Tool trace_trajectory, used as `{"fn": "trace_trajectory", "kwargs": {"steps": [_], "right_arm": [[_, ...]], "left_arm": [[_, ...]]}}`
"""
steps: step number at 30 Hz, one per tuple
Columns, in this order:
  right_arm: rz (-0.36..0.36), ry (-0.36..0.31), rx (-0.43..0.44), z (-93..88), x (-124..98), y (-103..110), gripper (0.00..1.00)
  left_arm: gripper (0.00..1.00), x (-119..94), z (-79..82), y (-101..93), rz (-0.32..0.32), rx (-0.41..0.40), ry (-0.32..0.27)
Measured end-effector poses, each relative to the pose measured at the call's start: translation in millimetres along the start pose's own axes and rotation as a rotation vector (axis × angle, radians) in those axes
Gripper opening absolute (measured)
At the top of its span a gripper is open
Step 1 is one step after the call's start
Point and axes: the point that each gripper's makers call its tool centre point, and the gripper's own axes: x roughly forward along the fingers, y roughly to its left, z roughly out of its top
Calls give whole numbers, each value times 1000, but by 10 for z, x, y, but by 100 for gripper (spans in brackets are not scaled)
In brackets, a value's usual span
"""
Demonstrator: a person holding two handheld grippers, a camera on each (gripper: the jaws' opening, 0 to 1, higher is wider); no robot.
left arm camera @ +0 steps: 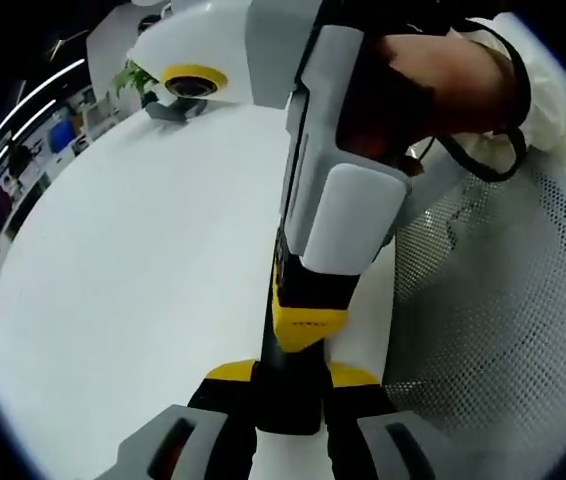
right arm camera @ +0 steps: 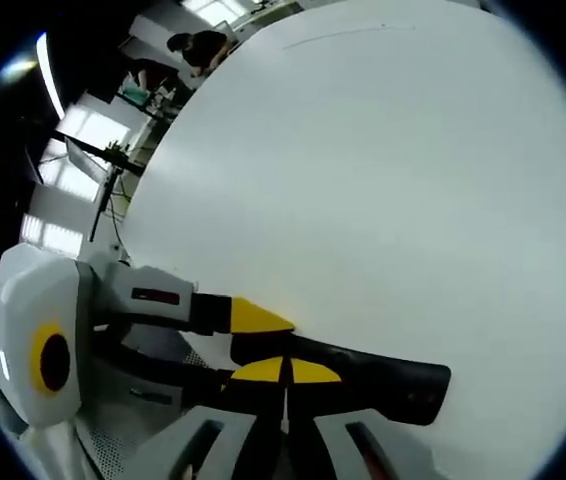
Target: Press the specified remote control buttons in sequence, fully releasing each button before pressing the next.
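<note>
Jaws of the left gripper (left arm camera: pixel 289 415) were clamped on the near end of the black remote (left arm camera: pixel 285 395). Beyond it, the white bench (left arm camera: pixel 133 290) lay open to its far edge. Right gripper (right arm camera: pixel 285 390) jaws seemed closed over the remote's (right arm camera: pixel 383 385) middle, tips meeting.

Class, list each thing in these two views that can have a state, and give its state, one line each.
remote control: held at one end, its length lying over the white table; whether it rests on the table cannot be told.
left gripper: shut on the remote control.
right gripper: jaws shut together, yellow tips at the remote control's face; whether a button is pressed cannot be told.
</note>
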Motion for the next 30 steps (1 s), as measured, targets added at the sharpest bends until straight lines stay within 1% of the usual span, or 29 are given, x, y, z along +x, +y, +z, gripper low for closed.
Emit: {"fn": "trace_trajectory", "kwargs": {"steps": [4, 7, 9, 12, 13, 17, 18, 19, 20, 21, 23, 24, 25, 26, 28, 30], "right_arm": [[2, -9, 9, -4, -7, -1, 0], [-5, -15, -26, -3, -19, 10, 0], [-33, -38, -71, 17, -29, -5, 0], [-42, -58, -87, 25, -83, 23, 0], [-38, -109, -95, 71, -149, 70, 0], [-30, -166, -89, 136, -287, 85, 9], [-35, -191, -92, 159, -342, 76, 10], [-35, -198, -93, 165, -360, 72, 11], [-40, -242, -99, 208, -446, 60, 12], [-40, -257, -103, 220, -487, 59, 13], [-33, -264, -108, 199, -568, 63, 13], [-42, -296, -113, 219, -635, 56, 15], [-52, -333, -138, 259, -686, 45, 17], [-59, -360, -153, 266, -754, 43, 20], [-62, -375, -160, 242, -833, 59, 24], [-56, -377, -146, 221, -894, 48, 26]], "left_arm": [[24, 0, -1, -2, 3, 4, -7], [24, -4, -8, -5, 4, 13, -28], [24, -10, -12, -7, 4, 18, -43], [24, -3, -8, -4, 3, 20, -55], [24, -4, -6, -3, 3, 17, -56], [24, -2, -4, -2, 3, 18, -53], [24, -4, -2, -2, 3, 19, -52], [24, -5, -1, -2, 1, 21, -52], [24, -4, -3, 3, 1, 24, -53], [24, -5, -3, 10, -1, 36, -61], [24, -8, -9, 35, -5, 36, -79], [24, -10, -9, 47, -5, 37, -81], [24, -13, -6, 61, -6, 38, -80], [24, -13, -2, 71, -8, 39, -77], [23, -10, 4, 91, -18, 53, -65], [23, -7, 11, 117, -24, 63, -56]]}}
